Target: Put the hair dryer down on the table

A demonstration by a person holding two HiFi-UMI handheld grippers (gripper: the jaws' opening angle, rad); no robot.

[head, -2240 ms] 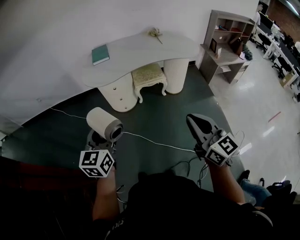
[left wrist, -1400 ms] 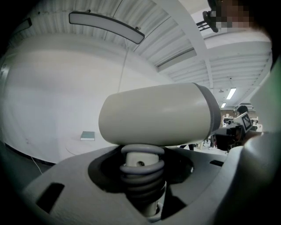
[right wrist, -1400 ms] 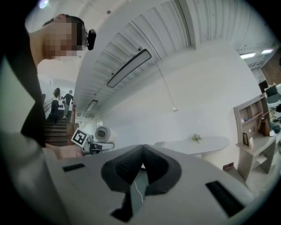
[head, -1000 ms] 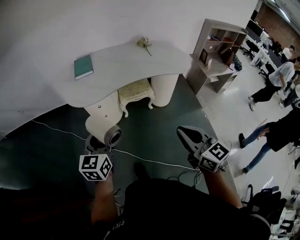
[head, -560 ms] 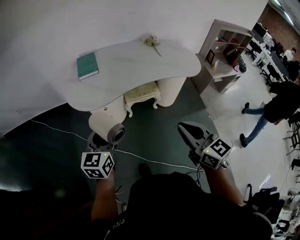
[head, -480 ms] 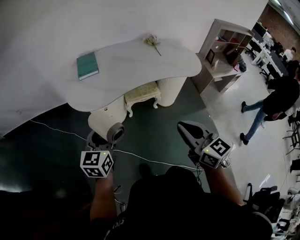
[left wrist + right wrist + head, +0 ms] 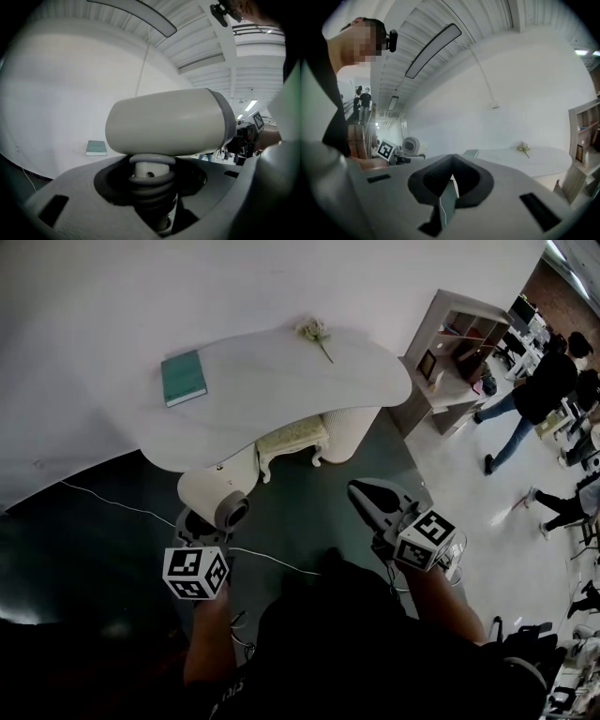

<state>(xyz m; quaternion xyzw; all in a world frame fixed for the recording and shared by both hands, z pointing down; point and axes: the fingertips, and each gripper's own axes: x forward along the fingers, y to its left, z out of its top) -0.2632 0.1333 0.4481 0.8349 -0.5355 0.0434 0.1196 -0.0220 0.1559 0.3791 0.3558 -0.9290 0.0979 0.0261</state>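
Head view dim with a dark foreground; both gripper views fisheye-warped, edges vignetted.

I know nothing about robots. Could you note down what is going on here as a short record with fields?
Left gripper: closed on the handle of the hair dryer, held up in the air
Right gripper: jaws together, holding nothing
Table: white, ahead of the person; hair dryer not yet on it
On the table: green book, flower
Under the table: stool
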